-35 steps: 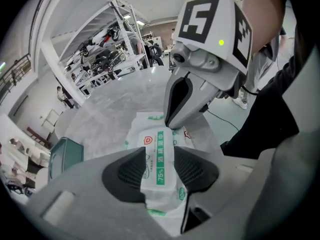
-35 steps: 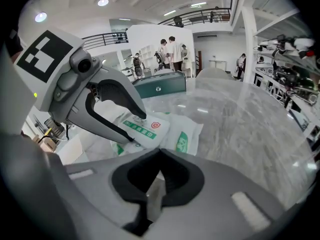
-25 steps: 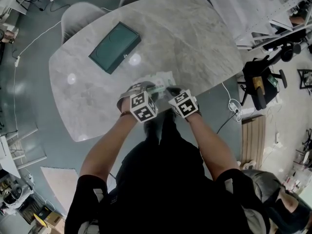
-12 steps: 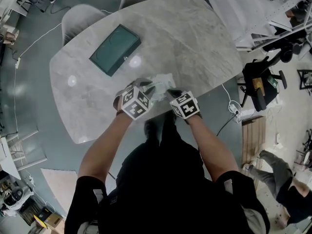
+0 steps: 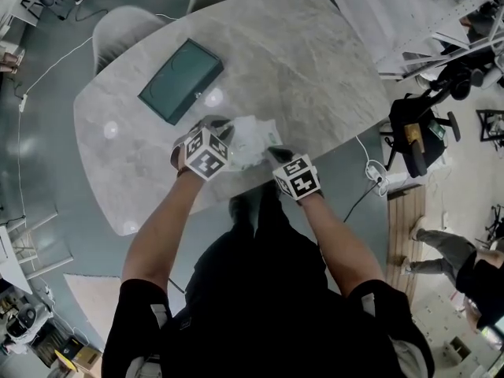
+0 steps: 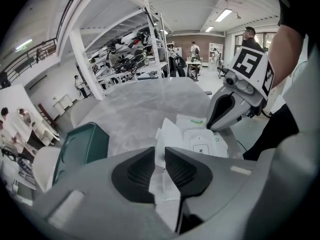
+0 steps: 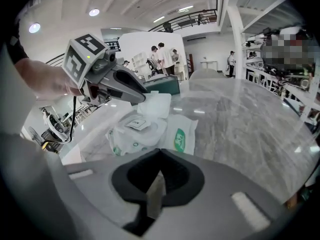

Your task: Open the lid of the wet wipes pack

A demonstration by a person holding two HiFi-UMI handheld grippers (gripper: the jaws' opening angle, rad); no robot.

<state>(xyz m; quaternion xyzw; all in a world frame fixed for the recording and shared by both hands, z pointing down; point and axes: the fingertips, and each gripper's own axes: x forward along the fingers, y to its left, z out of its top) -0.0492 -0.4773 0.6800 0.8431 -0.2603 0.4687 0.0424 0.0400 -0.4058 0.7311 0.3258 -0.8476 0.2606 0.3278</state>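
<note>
wet wipes pack (image 5: 250, 142): lies on the marble table (image 5: 323, 61), close to the edge nearest you, between your two grippers. a dark green box (image 5: 179, 79) sits further out on the table to the left, apart from the pack.

left gripper (image 6: 160, 151): your jaws have just been closing and now stand narrow. a thin white sheet runs between the pads. the right gripper view shows this gripper's tips at the pack's white lid (image 7: 155, 104), which is tilted up off the top of the pack. below the raised lid you can see the pack's oval top with a small square label (image 7: 136, 124). reading: pads pinched on the lid flap.

right gripper (image 7: 160, 151): your jaws meet at the tips. a thin pale strip is pinched between the pads lower down. the pack's near edge, with its green logo (image 7: 179, 140), runs right up to the jaws. in the head view this gripper sits at the pack's near right corner. reading: closed on the edge of the pack.

both grippers point down toward the table, the left one over the pack's left side and the right one at its near right. your forearms come in from the bottom of the head view.
</note>
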